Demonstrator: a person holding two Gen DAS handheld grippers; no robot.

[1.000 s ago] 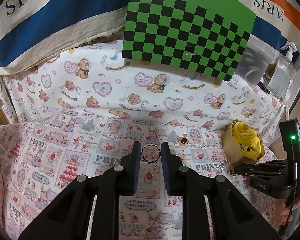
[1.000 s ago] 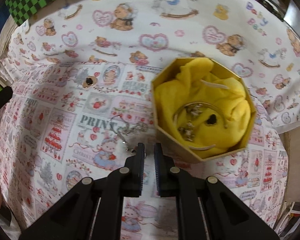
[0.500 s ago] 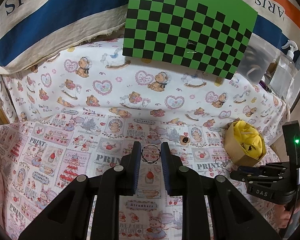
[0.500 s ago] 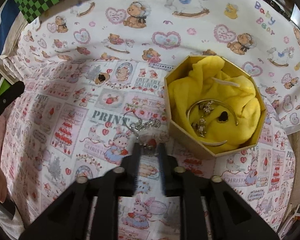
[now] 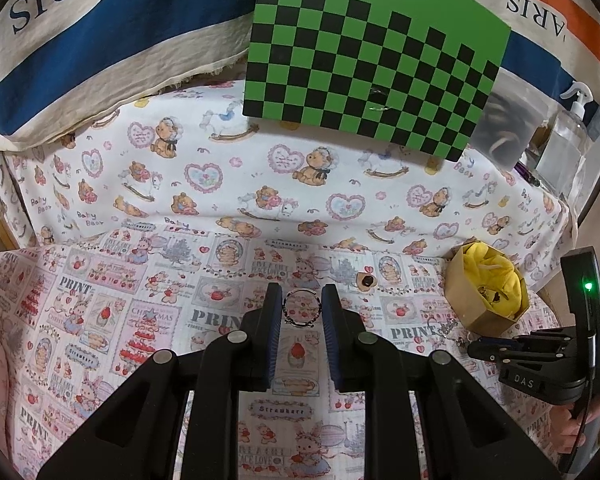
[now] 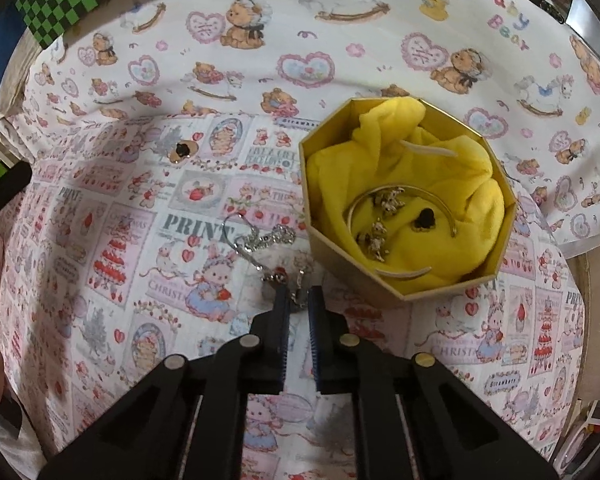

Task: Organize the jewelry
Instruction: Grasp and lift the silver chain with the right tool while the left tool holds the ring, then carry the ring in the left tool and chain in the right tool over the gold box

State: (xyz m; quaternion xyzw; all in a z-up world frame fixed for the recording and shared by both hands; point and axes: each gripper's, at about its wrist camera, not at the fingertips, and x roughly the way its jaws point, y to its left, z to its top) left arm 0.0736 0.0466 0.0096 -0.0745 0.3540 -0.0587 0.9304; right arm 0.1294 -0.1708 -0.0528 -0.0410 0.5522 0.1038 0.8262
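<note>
Right gripper (image 6: 298,300) pinches silver chain necklace (image 6: 268,240) beside octagonal gold box (image 6: 404,294); left gripper (image 5: 300,312) narrow, empty; cloth left clear.

My views are evenly lit and sharp; fisheye bending darkens the edges; soft shadows cross the cloth (image 6: 112,184).

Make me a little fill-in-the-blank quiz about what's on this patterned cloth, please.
1. The gold octagonal box is lined with ______ cloth.
2. The silver chain lies on the printed cloth, ______ the box.
3. A thin silver ring sits between the fingers of the ______ gripper.
4. Behind the cloth stands a green and black ______ board.

Answers: yellow; outside; left; checkered
</note>
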